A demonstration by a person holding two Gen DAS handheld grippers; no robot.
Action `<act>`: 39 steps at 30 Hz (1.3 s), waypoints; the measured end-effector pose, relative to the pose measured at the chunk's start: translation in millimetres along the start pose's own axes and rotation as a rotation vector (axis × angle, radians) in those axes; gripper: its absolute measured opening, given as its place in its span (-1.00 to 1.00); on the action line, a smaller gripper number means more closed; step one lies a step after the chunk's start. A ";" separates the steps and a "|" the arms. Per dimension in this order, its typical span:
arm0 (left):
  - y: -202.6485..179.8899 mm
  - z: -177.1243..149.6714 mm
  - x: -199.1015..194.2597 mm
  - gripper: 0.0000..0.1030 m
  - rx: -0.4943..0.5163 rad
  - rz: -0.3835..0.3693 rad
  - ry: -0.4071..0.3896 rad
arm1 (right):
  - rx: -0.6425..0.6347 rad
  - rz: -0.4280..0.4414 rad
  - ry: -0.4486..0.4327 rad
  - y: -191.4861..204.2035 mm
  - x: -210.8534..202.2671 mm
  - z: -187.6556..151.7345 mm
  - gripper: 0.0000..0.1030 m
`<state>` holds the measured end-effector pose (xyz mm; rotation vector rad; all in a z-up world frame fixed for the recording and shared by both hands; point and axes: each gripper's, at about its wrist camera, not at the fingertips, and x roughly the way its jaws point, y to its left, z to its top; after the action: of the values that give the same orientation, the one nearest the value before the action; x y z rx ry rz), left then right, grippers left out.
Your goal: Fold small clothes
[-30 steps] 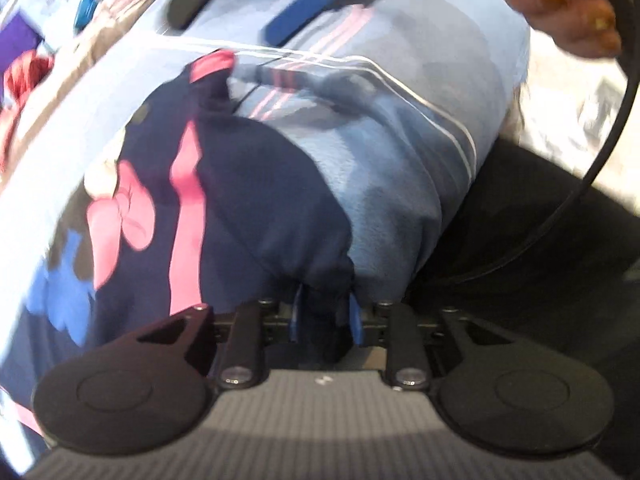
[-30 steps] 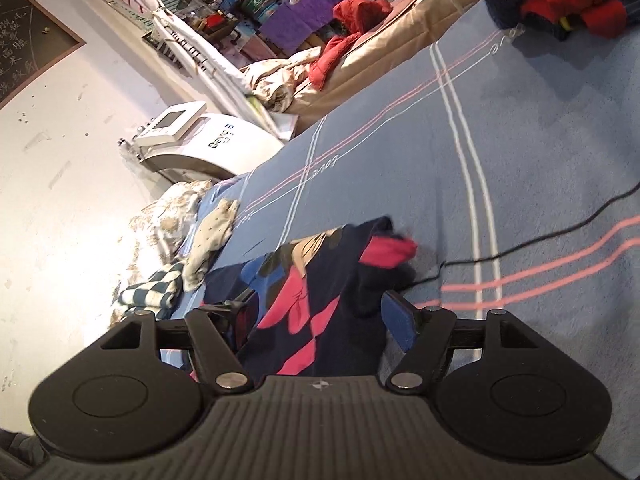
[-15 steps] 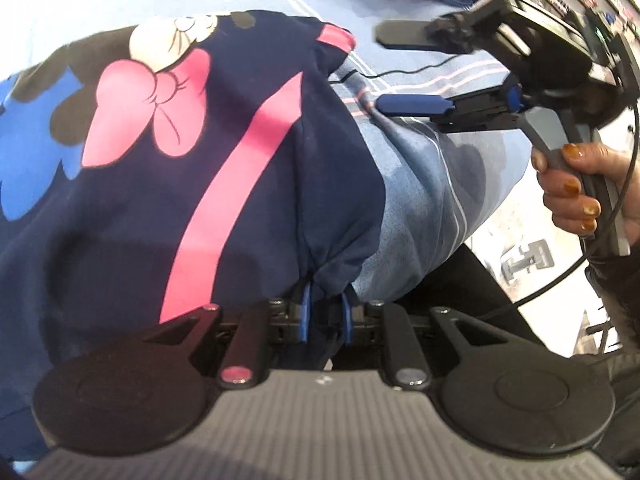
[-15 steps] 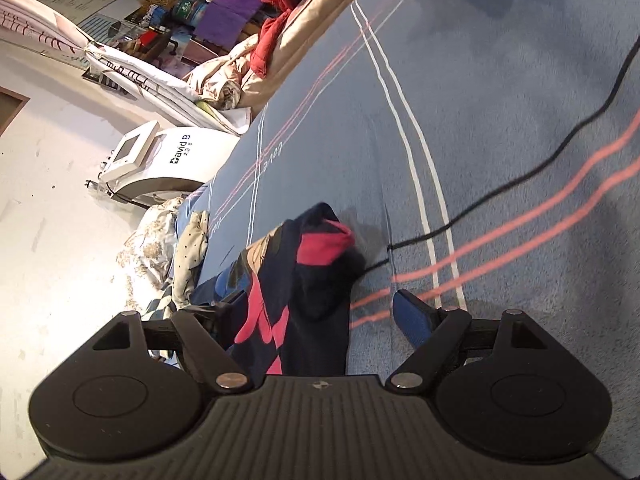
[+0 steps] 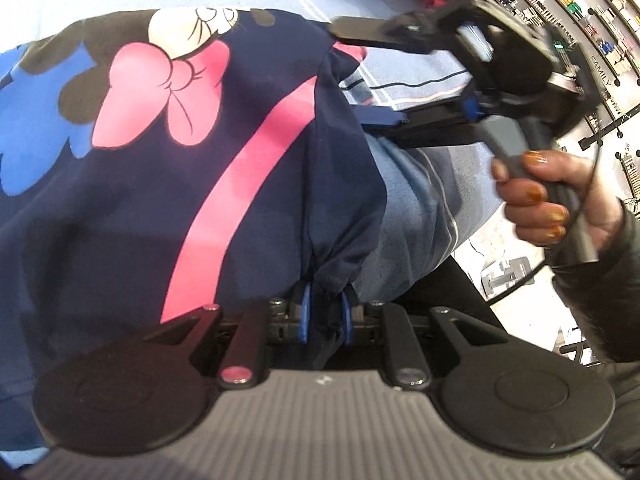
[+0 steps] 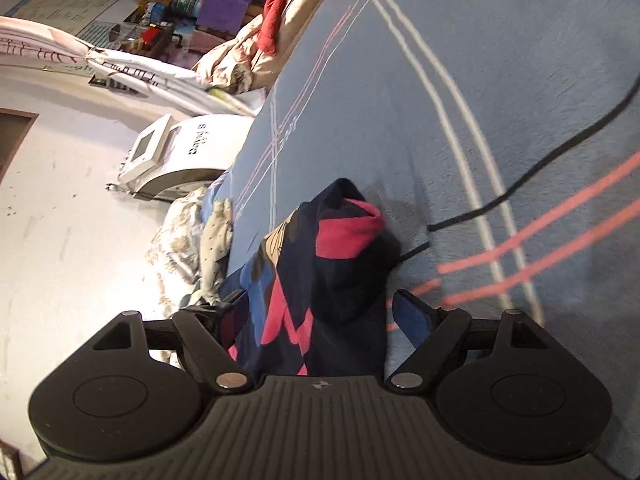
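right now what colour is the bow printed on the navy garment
Pink, on the bow of the navy garment; clearest in the left wrist view.

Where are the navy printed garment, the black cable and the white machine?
navy printed garment [image 5: 248,184], left wrist view, on its pink stripe.
black cable [image 6: 560,156], right wrist view, mid-length on the blue bedspread.
white machine [image 6: 188,152], right wrist view, on its lettered casing.

"FAMILY" stands on the dark wall board [image 5: 600,76]; the white machine's [image 6: 188,152] lettering perhaps reads "S PNEG"

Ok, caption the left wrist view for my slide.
Left claw pinching navy cartoon-print garment; right claw open alongside it.
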<state>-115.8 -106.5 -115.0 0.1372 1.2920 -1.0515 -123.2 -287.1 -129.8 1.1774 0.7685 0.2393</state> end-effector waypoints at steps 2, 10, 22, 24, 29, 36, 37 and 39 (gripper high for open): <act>4.9 1.2 -2.9 -0.70 -0.006 -0.009 -0.002 | -0.020 0.000 -0.017 3.8 4.5 1.1 1.00; 26.1 -5.0 -23.0 -0.71 -0.100 -0.080 -0.054 | -0.062 -0.004 -0.003 23.0 15.4 -2.8 -0.40; 92.3 -58.7 -158.9 -0.77 -0.276 0.046 -0.356 | -0.001 0.202 0.138 154.9 95.9 -10.5 -0.50; 105.5 -76.7 -184.7 -0.77 -0.316 0.115 -0.402 | -0.015 0.200 0.186 173.7 127.1 -18.6 -0.50; 137.6 -124.5 -235.1 -0.72 -0.454 0.203 -0.511 | -0.039 0.134 0.288 201.5 202.7 -49.0 -0.50; 177.5 -166.4 -268.6 -0.61 -0.572 0.263 -0.552 | -0.094 -0.062 0.219 193.4 265.0 -62.6 -0.11; 181.0 -171.5 -272.3 -0.58 -0.580 0.263 -0.557 | -0.102 -0.061 0.214 189.2 266.5 -61.6 0.16; 181.2 -174.2 -273.1 -0.34 -0.579 0.264 -0.567 | -0.093 -0.007 0.195 184.5 262.0 -57.6 0.88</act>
<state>-88.4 253.7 -30.0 -0.3959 0.9730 -0.4109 69.5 -28.8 -83.1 1.0733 0.9217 0.3841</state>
